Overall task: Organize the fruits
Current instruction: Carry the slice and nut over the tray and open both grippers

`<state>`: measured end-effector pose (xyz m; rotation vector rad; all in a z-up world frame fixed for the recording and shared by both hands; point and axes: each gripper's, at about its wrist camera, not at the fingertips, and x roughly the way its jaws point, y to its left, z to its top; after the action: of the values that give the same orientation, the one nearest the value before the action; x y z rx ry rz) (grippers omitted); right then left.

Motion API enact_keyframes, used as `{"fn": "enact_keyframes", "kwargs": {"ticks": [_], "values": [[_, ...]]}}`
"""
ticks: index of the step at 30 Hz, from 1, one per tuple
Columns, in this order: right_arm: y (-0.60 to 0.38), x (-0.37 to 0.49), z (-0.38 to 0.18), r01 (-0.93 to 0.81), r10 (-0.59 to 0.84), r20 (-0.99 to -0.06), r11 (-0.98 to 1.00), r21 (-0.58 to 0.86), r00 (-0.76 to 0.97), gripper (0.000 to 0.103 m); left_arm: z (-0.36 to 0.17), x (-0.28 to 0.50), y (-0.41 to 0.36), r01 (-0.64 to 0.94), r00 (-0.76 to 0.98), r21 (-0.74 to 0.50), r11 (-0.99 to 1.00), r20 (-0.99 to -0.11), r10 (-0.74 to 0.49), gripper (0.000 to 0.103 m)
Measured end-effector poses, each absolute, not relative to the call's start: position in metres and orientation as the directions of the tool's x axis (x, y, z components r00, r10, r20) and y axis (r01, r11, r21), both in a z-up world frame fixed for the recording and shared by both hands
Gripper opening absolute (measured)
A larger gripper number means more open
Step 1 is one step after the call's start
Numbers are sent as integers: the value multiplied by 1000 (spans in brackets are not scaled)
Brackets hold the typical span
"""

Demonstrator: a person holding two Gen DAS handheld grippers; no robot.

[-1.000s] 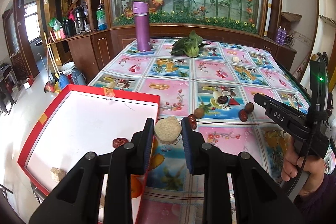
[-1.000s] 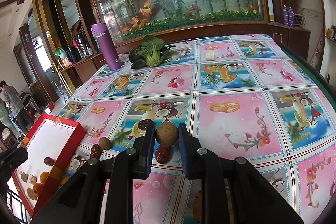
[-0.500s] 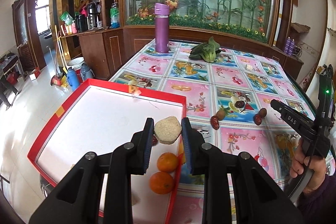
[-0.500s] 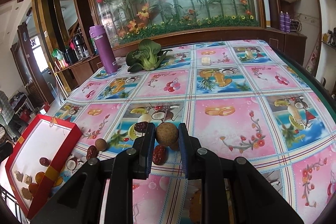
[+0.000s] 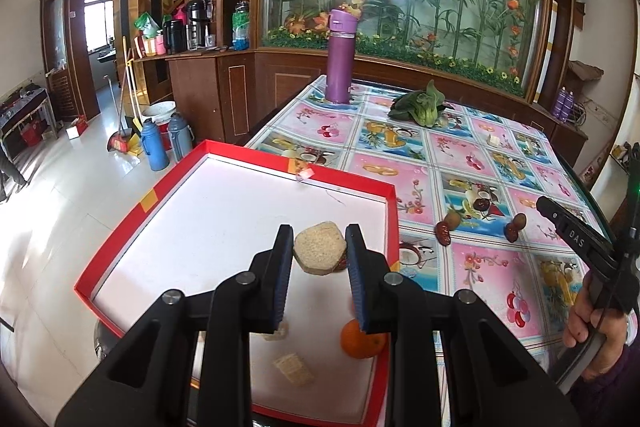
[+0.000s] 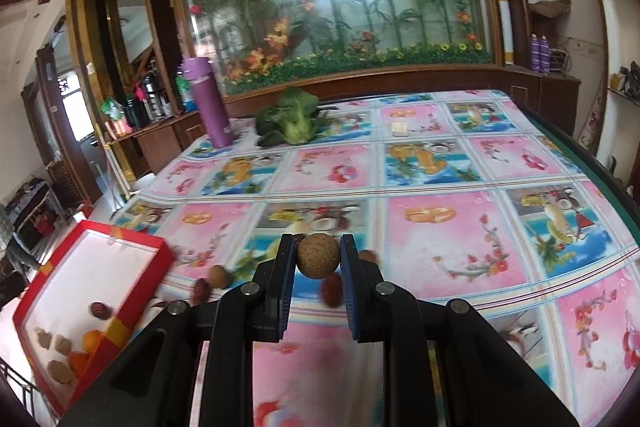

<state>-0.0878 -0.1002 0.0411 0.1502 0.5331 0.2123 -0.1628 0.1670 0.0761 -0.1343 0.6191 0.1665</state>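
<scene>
Our left gripper [image 5: 319,253] pinches a pale, rough cake [image 5: 319,253] above the red box [image 5: 390,195]; it looks light and crumbly, so we hold its flat sides. Our right gripper [image 6: 318,255] clamps a firm round brown fruit [image 6: 318,255], perhaps a longan, over the table [image 6: 440,235].

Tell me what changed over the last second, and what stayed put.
The left gripper carried the beige piece leftward from over the tablecloth to over the red tray. The right gripper lifted the round brown fruit slightly above the dates. Both stay shut on their items. The purple bottle, greens and tray oranges stayed put.
</scene>
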Motion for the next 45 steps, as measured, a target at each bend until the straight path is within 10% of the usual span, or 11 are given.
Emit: {"fn": "enact_keyframes", "kwargs": {"ticks": [20, 45], "values": [[88, -131, 49, -589, 573, -543, 790, 169, 613, 21, 60, -170, 270, -421, 718, -39, 906, -625, 307, 28], [172, -112, 9, -608, 455, -798, 781, 144, 395, 21, 8, -156, 307, -523, 542, 76, 849, -740, 399, 29]]}}
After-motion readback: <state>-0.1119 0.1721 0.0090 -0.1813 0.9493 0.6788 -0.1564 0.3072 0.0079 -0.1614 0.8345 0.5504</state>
